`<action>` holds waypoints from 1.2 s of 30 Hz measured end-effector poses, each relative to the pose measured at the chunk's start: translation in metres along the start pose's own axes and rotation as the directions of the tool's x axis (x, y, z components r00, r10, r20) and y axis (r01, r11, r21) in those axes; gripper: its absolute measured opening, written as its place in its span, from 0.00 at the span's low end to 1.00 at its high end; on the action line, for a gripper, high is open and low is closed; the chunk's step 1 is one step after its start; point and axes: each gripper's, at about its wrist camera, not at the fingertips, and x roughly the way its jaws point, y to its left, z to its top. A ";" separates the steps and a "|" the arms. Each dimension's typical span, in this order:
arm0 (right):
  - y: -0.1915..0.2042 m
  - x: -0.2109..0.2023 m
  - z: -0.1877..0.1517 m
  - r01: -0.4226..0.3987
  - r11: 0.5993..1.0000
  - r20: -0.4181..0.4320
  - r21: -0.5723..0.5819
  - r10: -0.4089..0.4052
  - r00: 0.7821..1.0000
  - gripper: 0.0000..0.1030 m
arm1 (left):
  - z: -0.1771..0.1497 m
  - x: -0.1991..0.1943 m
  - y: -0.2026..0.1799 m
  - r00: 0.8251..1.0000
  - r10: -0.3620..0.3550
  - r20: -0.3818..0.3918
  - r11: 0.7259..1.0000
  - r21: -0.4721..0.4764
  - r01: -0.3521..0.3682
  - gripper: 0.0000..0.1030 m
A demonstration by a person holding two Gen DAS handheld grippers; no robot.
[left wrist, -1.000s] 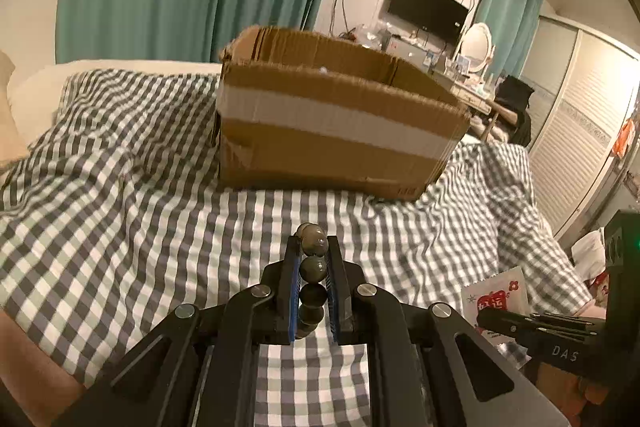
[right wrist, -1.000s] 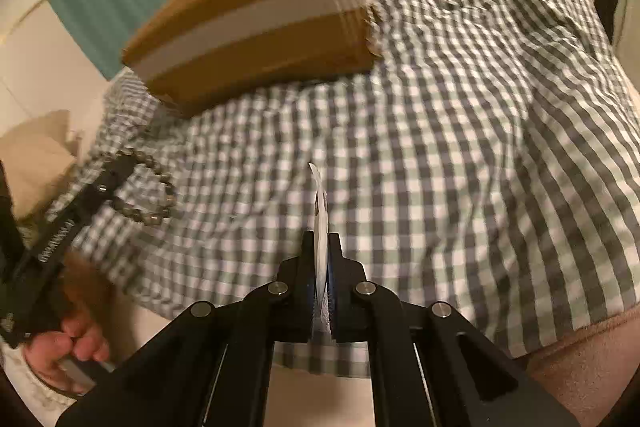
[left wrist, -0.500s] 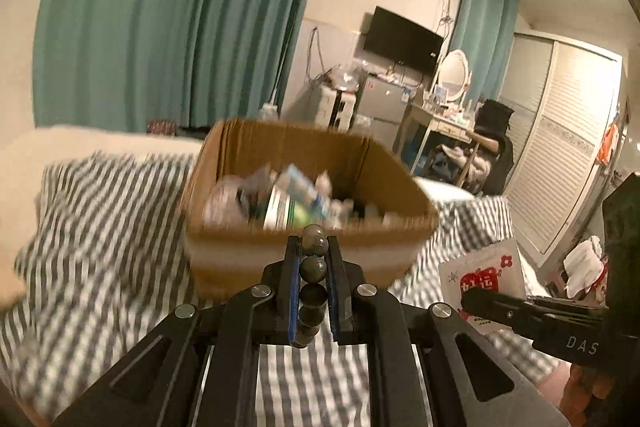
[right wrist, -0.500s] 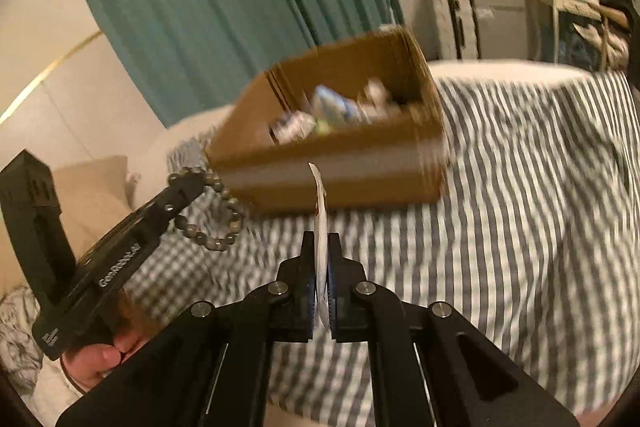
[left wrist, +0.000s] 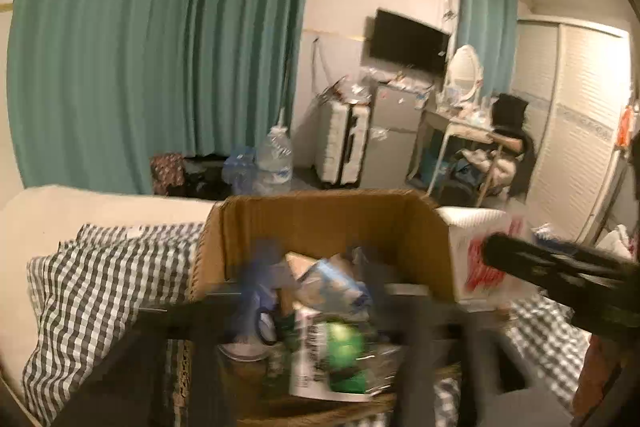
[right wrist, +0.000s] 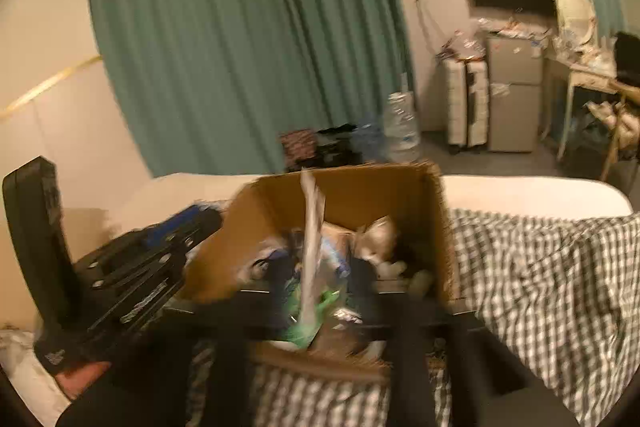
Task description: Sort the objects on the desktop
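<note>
An open cardboard box (left wrist: 320,223) (right wrist: 360,195) full of mixed packets stands on the checked bedspread. Both grippers are over its near rim and are motion-blurred. My left gripper (left wrist: 312,291) shows wide-spread blurred fingers; the bead bracelet is not visible between them. My right gripper (right wrist: 316,275) has its fingers apart around a thin white-and-red card (right wrist: 312,227) standing upright above the box; the card also shows in the left wrist view (left wrist: 480,259). The left gripper shows in the right wrist view (right wrist: 152,259), no beads seen on it.
The grey-and-white checked bedspread (left wrist: 100,287) (right wrist: 540,267) covers the bed. Behind stand teal curtains (left wrist: 160,47), water bottles (left wrist: 276,155), a suitcase (left wrist: 340,143), a small fridge (right wrist: 512,95) and a cluttered desk (left wrist: 468,131).
Both grippers have risen and moved forward over the box. The left fingers have spread and the bead bracelet has left them. The right fingers have spread around the card.
</note>
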 end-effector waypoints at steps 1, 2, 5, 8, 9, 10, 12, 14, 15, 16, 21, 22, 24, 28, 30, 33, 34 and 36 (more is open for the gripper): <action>-0.005 0.001 -0.002 0.008 1.000 0.013 0.013 -0.008 1.000 0.86 | -0.004 0.004 0.006 1.000 0.026 0.006 1.000 -0.016 -0.026 0.90; -0.010 0.003 -0.004 0.006 0.999 0.020 0.034 -0.007 1.000 0.86 | -0.010 0.004 0.010 0.999 0.037 0.033 0.999 -0.032 -0.036 0.90; -0.024 0.013 -0.010 0.024 0.997 0.002 0.079 -0.024 1.000 0.86 | -0.018 0.004 0.018 0.997 0.065 0.047 0.996 -0.060 -0.063 0.96; -0.030 0.010 -0.014 0.049 0.994 -0.005 0.099 -0.049 0.999 0.87 | -0.022 0.000 0.015 0.990 0.136 0.027 0.990 -0.037 -0.135 1.00; -0.030 0.007 -0.015 0.053 0.994 -0.011 0.099 -0.052 0.999 0.88 | -0.024 -0.005 0.012 0.988 0.152 0.026 0.988 -0.020 -0.152 1.00; -0.029 0.004 -0.016 0.058 0.994 -0.017 0.091 -0.057 0.998 0.92 | -0.028 -0.012 0.008 0.986 0.162 0.032 0.987 0.001 -0.163 1.00; -0.024 -0.003 -0.023 0.090 0.994 -0.033 0.059 -0.088 0.996 0.97 | -0.037 -0.027 0.002 0.983 0.177 0.046 0.984 0.025 -0.178 1.00; -0.015 -0.016 -0.034 0.112 0.993 -0.052 0.035 -0.110 0.993 1.00 | -0.045 -0.036 -0.003 0.985 0.169 0.043 0.985 0.039 -0.171 1.00; -0.012 -0.022 -0.039 0.104 0.994 -0.061 0.035 -0.102 0.993 1.00 | -0.049 -0.040 -0.005 0.985 0.170 0.033 0.984 0.038 -0.171 1.00; -0.007 -0.030 -0.045 0.082 0.996 -0.072 0.039 -0.079 0.994 1.00 | -0.055 -0.046 -0.006 0.983 0.183 0.020 0.983 0.026 -0.184 1.00; 0.010 -0.048 -0.061 0.121 0.992 -0.093 -0.035 -0.124 0.988 1.00 | -0.079 -0.073 -0.001 0.980 0.200 -0.001 0.978 -0.054 -0.200 1.00; 0.011 -0.052 -0.063 0.141 0.989 -0.089 -0.040 -0.144 0.986 1.00 | -0.081 -0.076 0.000 0.978 0.207 -0.007 0.977 -0.055 -0.207 1.00; 0.010 -0.056 -0.068 0.147 0.989 -0.092 -0.021 -0.149 0.985 1.00 | -0.084 -0.075 0.003 0.974 0.227 -0.023 0.971 -0.066 -0.229 1.00; 0.004 -0.047 -0.074 0.181 0.983 -0.121 0.008 -0.179 0.976 1.00 | -0.086 -0.075 0.012 0.973 0.227 -0.041 0.964 -0.129 -0.231 1.00; 0.003 -0.044 -0.076 0.207 0.978 -0.118 0.004 -0.205 0.972 1.00 | -0.087 -0.075 0.015 0.972 0.235 -0.026 0.959 -0.156 -0.237 1.00; 0.004 -0.039 -0.078 0.219 0.976 -0.115 -0.003 -0.218 0.969 1.00 | -0.089 -0.074 0.016 0.979 0.202 -0.031 0.967 -0.155 -0.204 1.00; 0.004 -0.038 -0.078 0.222 0.975 -0.116 -0.004 -0.221 0.968 1.00 | -0.090 -0.072 0.014 0.980 0.195 -0.035 0.970 -0.142 -0.198 1.00; 0.005 -0.035 -0.079 0.241 0.971 -0.111 -0.007 -0.240 0.964 1.00 | -0.089 -0.071 0.009 0.977 0.212 -0.038 0.971 -0.109 -0.215 1.00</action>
